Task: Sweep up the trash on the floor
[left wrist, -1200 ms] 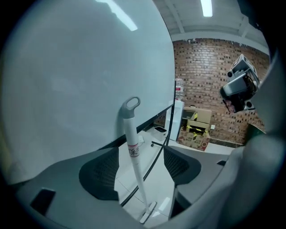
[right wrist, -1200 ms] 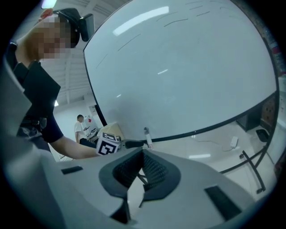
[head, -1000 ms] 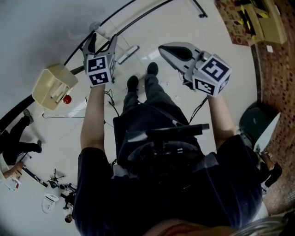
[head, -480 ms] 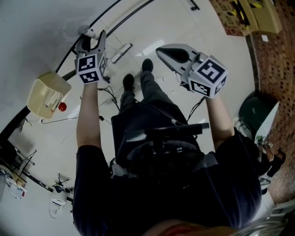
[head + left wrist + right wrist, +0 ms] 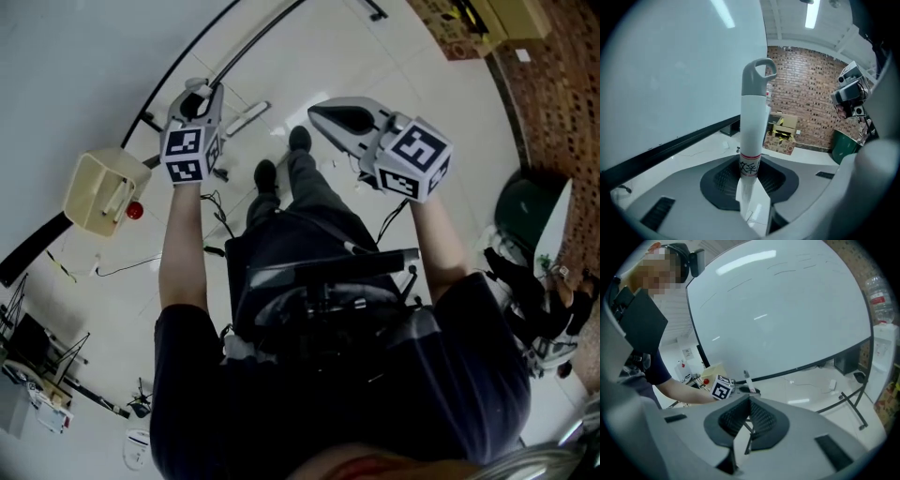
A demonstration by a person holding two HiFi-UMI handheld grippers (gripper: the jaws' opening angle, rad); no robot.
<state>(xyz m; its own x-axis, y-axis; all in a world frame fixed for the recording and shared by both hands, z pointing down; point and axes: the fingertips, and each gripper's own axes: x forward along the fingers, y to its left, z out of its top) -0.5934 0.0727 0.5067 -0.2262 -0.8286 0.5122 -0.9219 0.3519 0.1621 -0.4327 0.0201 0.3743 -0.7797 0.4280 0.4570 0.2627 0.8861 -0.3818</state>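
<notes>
White floor tiles (image 5: 422,84) are seen beside a whiteboard (image 5: 75,56). The broom handle (image 5: 752,126) is stood upright between the jaws of the left gripper (image 5: 750,183), which have just been closing and are pressed on it. The right gripper (image 5: 748,420) is shut. Only a thin dark line is seen in its gap, and nothing can be said to be held. Taking up the broom is judged to be the step in hand. Next, the bristles would need to be brought to the trash, which is too small to be made out.
</notes>
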